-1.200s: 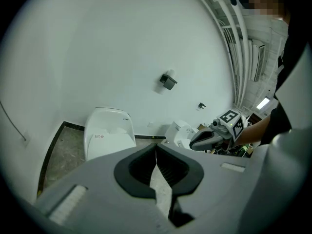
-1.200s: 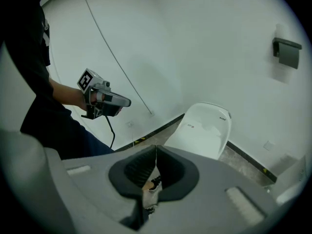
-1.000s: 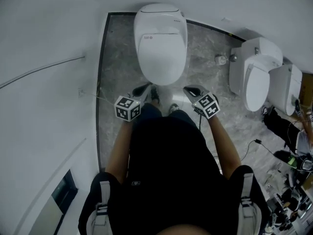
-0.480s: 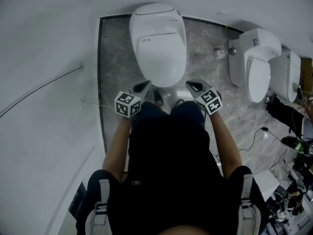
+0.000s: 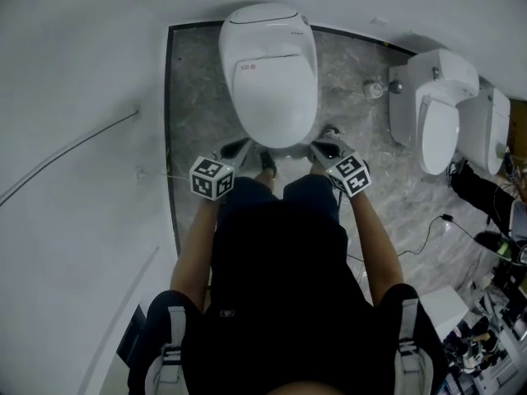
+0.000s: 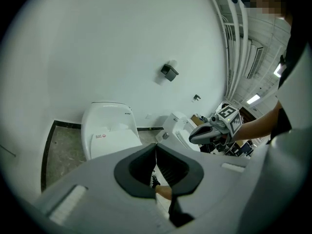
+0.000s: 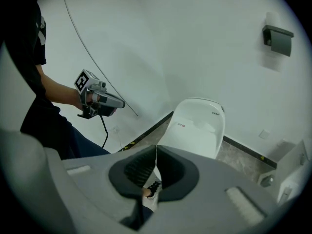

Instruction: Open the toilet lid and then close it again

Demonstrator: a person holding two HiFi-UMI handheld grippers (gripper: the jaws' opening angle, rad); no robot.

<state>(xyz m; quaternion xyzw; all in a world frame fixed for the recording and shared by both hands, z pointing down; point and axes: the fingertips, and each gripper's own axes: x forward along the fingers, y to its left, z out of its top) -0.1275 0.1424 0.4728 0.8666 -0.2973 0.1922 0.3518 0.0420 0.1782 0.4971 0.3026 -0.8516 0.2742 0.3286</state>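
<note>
I find the left gripper point(image 5: 233, 150) and right gripper point(image 5: 323, 148) closed, empty, angled downward, flanking the toilet lid's point(image 5: 272, 89) near end.

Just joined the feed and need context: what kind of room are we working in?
Probably a test or showroom space, not a home bathroom: a closed white toilet beside two more toilets, with a loose cable lying on the floor.
</note>
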